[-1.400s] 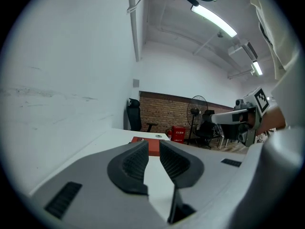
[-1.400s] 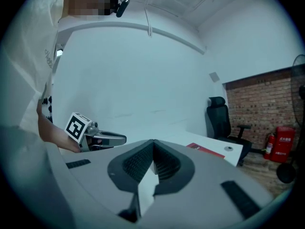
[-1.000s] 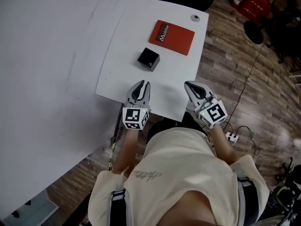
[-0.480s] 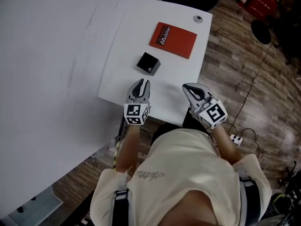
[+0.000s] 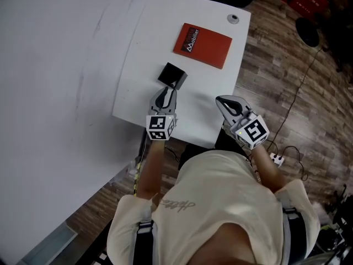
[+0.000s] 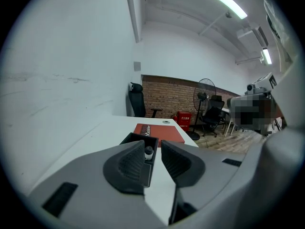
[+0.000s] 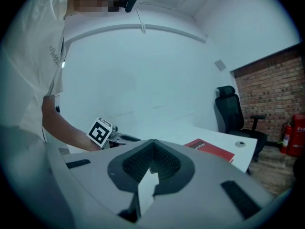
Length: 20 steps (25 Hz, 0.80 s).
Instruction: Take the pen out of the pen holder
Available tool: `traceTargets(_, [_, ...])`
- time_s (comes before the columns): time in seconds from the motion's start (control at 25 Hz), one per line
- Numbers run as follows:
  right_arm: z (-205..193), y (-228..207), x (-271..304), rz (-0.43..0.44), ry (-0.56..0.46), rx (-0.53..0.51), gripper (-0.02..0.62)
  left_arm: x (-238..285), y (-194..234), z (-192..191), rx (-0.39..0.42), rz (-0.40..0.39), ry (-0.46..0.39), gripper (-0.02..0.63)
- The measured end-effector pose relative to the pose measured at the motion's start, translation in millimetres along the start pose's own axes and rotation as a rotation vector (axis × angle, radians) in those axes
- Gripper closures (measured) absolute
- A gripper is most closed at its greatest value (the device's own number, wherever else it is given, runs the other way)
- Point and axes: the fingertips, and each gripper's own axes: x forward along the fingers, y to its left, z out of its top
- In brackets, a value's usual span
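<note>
A black square pen holder stands on the white table, left of centre. In the left gripper view the pen holder shows between the jaws, and a pen with a white, dark-capped top stands in it. My left gripper is open with a narrow gap, its tips just short of the holder's near side. The left gripper holds nothing. My right gripper hovers shut and empty over the table's near right edge, apart from the holder. In its own view the right gripper has its pads together.
A red book lies beyond the holder, the same red book appearing past the left jaws. A small round grey fitting sits at the far right corner. A white wall runs along the left. Wood floor with cables lies to the right.
My left gripper has moved forward across the table to just short of the pen holder. The right gripper has stayed about where it was.
</note>
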Motion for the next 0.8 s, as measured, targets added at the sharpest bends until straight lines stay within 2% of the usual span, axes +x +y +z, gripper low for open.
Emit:
traceTargets(0.4, [-14, -8, -2, -0.025, 0.034, 0.030, 0.589, 24, 9, -10, 0.015, -0.006, 0.029, 0.502])
traceTargets(0.8, [-21, -21, -13, -0.066, 0.038, 0.052, 0.589, 35, 11, -19, 0.026, 0.025, 0.025, 0.514])
